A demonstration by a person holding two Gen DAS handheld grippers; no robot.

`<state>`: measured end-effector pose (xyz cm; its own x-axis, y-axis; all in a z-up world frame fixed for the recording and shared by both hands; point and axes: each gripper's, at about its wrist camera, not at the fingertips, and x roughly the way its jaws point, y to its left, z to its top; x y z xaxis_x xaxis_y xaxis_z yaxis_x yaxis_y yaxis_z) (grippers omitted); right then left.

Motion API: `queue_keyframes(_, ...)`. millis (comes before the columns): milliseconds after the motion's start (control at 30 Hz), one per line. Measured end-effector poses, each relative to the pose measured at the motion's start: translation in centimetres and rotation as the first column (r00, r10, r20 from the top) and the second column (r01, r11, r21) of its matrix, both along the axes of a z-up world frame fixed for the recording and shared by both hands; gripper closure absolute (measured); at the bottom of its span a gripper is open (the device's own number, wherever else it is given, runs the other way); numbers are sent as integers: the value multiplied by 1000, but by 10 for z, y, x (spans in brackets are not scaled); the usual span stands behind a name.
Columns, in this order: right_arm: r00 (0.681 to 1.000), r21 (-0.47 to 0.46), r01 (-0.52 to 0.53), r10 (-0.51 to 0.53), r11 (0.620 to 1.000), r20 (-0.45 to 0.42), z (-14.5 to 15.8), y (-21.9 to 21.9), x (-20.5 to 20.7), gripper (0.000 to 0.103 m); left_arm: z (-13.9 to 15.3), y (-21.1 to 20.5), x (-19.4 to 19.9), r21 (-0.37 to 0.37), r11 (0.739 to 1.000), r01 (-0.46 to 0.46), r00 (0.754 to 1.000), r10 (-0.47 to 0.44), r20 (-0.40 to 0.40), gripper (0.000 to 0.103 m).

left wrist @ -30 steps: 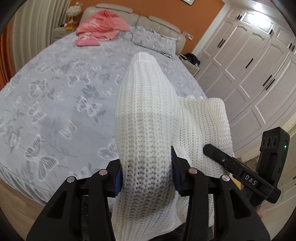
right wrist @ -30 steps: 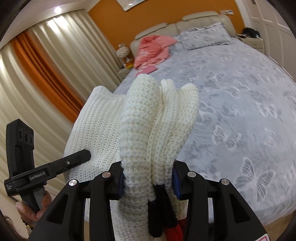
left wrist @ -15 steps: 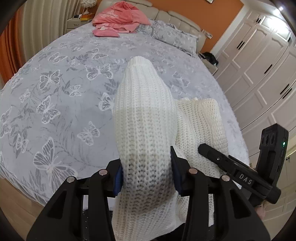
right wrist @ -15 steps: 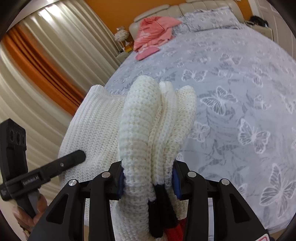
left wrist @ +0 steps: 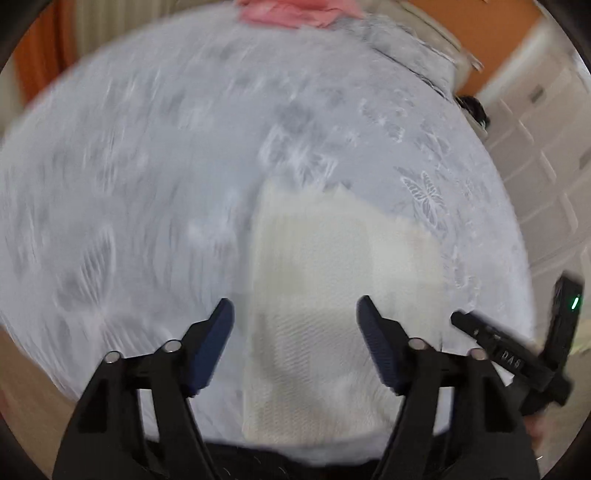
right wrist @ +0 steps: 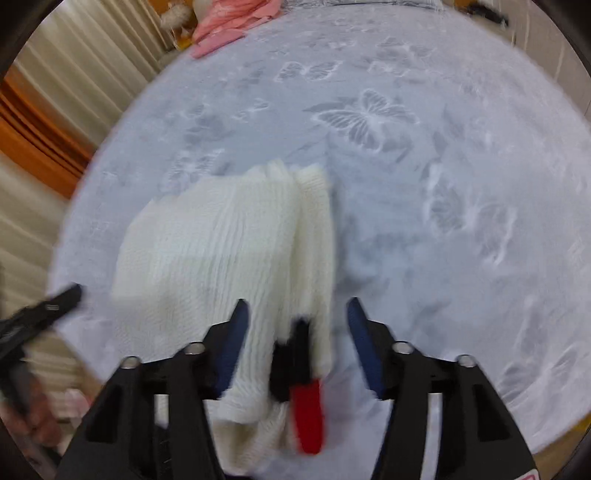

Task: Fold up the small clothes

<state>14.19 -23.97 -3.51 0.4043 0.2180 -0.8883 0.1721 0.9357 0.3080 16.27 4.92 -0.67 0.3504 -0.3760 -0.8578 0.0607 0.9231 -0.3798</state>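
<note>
Sweater [left wrist: 332, 295], white knit, lies folded on the bed [left wrist: 147, 184] near its front edge, set there so the fold rests flat; left gripper [left wrist: 295, 332] opening, pads clear of the knit between them; right gripper [right wrist: 295, 332] opening too, over the edge with black and red trim; farther back, pink clothes [right wrist: 229, 22] wait by the headboard.

Both wrist views steeply downward (bed [left wrist: 155, 155] shared)
</note>
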Motion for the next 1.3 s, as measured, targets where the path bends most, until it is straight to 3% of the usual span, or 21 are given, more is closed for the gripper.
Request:
queue_keyframes(33, 999, -6, -10, 11, 1000, 44, 10, 2, -10, 53, 6, 9, -10, -48, 998, -28, 999, 30, 24, 36)
queue_keyframes(100, 988, -54, -50, 58, 997, 144, 34, 17, -29, 62, 20, 10, -24, -21, 999, -35, 995, 36, 88, 31)
queue_keyframes(200, 980, -33, -91, 95, 995, 175, 44, 35, -32, 68, 38, -13, -44, 72, 997, 11, 982, -24, 188, 23)
queue_keyframes(267, 980, -47, -121, 127, 991, 151, 32, 48, -23, 71, 38, -30, -50, 109, 993, 51, 976, -73, 207, 21)
queue_keyframes(400, 985, -218, -172, 170, 961, -29, -41, 61, -10, 75, 16, -53, -54, 132, 987, 87, 981, -108, 160, 21)
queue_keyframes(433, 986, -216, -163, 166, 963, -4, -41, 60, -14, 76, 8, -54, -53, 139, 986, 91, 986, -109, 130, 21)
queue_keyframes(533, 988, -190, -131, 144, 973, 60, -1, 57, -36, 74, -4, -46, -56, 174, 981, 82, 990, -101, 99, 21)
queue_keyframes(633, 972, -131, -198, 212, 971, 104, 25, 65, -53, 74, -4, -33, -65, 190, 979, 71, 991, -91, 102, 21)
queue_keyframes(700, 950, -84, -296, 302, 952, 82, 17, 74, -61, 75, -4, -26, -71, 182, 981, 63, 992, -82, 98, 21)
queue_keyframes(733, 944, -109, -319, 326, 942, 59, 9, 77, -62, 76, -5, -23, -74, 178, 982, 58, 993, -76, 95, 21)
queue_keyframes(800, 946, -252, -324, 320, 912, -56, -30, 69, -59, 76, -11, -20, -78, 177, 982, 61, 994, -76, 77, 21)
queue_keyframes(833, 955, -266, -296, 281, 918, -91, -47, 55, -57, 73, -16, -21, -80, 190, 979, 67, 995, -80, 65, 21)
queue_keyframes(867, 969, -194, -247, 236, 949, -78, -56, 37, -57, 72, -21, -22, -83, 204, 976, 75, 994, -88, 57, 21)
queue_keyframes(933, 981, -110, -188, 182, 976, -66, -48, 27, -60, 73, -31, -25, -87, 238, 967, 89, 993, -104, 51, 21)
queue_keyframes(967, 981, -111, -190, 186, 975, -48, -36, 33, -65, 78, -38, -27, -88, 257, 961, 98, 992, -114, 47, 21)
queue_keyframes(1067, 968, -170, -246, 252, 954, 16, -11, 61, -78, 79, -57, -30, -89, 277, 954, 115, 993, -122, 8, 21)
queue_keyframes(1100, 963, -181, -261, 268, 948, 17, -13, 67, -81, 80, -62, -32, -88, 280, 953, 117, 993, -119, -9, 21)
queue_keyframes(1200, 961, -241, -275, 262, 931, -84, -56, 63, -68, 84, -71, -33, -85, 282, 952, 118, 993, -111, -41, 21)
queue_keyframes(1300, 980, -151, -196, 190, 969, -53, -43, 49, -73, 82, -59, -33, -88, 305, 947, 100, 995, -103, -6, 21)
